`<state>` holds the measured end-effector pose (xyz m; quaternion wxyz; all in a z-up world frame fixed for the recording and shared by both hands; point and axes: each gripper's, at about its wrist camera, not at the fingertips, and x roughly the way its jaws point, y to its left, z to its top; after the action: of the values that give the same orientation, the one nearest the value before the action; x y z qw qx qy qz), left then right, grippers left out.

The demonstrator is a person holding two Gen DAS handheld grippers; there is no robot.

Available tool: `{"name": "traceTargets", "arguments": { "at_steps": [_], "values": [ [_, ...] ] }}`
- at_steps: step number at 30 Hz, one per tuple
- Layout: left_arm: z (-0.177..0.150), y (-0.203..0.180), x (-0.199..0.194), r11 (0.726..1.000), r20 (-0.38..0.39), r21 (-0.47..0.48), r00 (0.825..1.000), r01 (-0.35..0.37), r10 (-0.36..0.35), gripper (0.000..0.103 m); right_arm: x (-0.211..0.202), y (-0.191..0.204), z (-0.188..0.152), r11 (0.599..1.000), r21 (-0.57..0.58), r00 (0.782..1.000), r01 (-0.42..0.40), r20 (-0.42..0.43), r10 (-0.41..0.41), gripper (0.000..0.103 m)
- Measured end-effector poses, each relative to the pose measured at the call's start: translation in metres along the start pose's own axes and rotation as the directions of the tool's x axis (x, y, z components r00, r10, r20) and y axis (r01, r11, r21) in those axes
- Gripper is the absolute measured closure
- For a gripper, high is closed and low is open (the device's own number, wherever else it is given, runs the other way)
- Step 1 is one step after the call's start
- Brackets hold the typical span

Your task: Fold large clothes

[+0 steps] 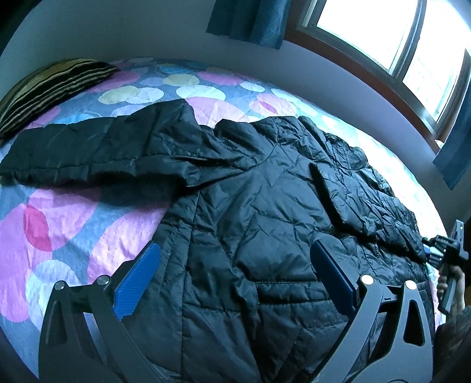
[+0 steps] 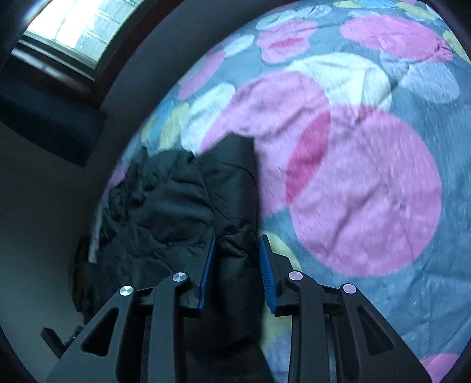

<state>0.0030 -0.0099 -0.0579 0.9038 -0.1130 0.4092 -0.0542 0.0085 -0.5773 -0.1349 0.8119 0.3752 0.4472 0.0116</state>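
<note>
Black quilted jacket (image 1: 250,212) spread on bed (image 1: 73,229), one sleeve (image 1: 88,156) out sideways. My left hand-held gripper (image 1: 235,265) wide, over hem. Right hand-held gripper (image 2: 235,259) clamps jacket edge. Step: first side fold, I judge. Next: carry edge across body, keep grip.

A bed (image 1: 123,97) in a quilt of pink, blue and yellow circles stood against pale walls (image 1: 147,32), under a bright wood-framed window (image 1: 391,38) with blue curtains (image 1: 250,20).
</note>
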Motion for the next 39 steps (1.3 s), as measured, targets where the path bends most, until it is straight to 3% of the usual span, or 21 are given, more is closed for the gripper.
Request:
{"name": "traceTargets", "arguments": {
  "at_steps": [4, 7, 12, 22, 26, 29, 33, 39],
  "values": [
    [-0.002, 0.002, 0.003, 1.000, -0.021, -0.010, 1.000, 0.000, 0.000, 0.002, 0.004, -0.004, 0.001, 0.999, 0.016, 0.999, -0.031, 0.014, 0.030, 0.072],
    [-0.001, 0.003, 0.001, 1.000, -0.014, -0.009, 1.000, 0.006, -0.006, 0.002, -0.011, 0.001, -0.004, 1.000, 0.008, 1.000, -0.013, 0.027, 0.013, 0.059],
    [0.000, 0.008, -0.002, 0.999, -0.011, -0.022, 1.000, 0.024, -0.024, 0.002, -0.050, 0.022, -0.040, 0.997, -0.079, 0.998, -0.014, 0.057, 0.018, 0.038],
    [0.006, 0.027, -0.010, 0.999, 0.004, -0.047, 1.000, 0.003, -0.002, 0.002, -0.079, 0.045, -0.125, 0.985, -0.171, 1.000, -0.022, -0.019, 0.019, 0.033],
    [0.009, 0.051, -0.013, 0.996, 0.011, -0.090, 1.000, -0.017, 0.018, 0.002, -0.063, 0.041, -0.143, 0.978, -0.208, 0.999, 0.006, -0.044, -0.016, 0.029],
    [0.013, 0.077, -0.016, 0.989, 0.015, -0.145, 0.999, -0.035, 0.038, 0.002, -0.059, 0.042, -0.144, 0.975, -0.220, 0.999, -0.013, -0.044, 0.004, 0.020],
    [0.017, 0.122, -0.023, 0.969, 0.036, -0.243, 0.998, -0.037, 0.047, 0.002, -0.057, 0.042, -0.147, 0.974, -0.226, 0.999, -0.016, -0.036, 0.008, 0.019],
    [0.020, 0.195, -0.034, 0.930, 0.073, -0.347, 0.985, -0.124, 0.158, 0.002, -0.059, 0.041, -0.150, 0.973, -0.229, 0.999, -0.029, -0.027, 0.023, 0.017]
  ]
}}
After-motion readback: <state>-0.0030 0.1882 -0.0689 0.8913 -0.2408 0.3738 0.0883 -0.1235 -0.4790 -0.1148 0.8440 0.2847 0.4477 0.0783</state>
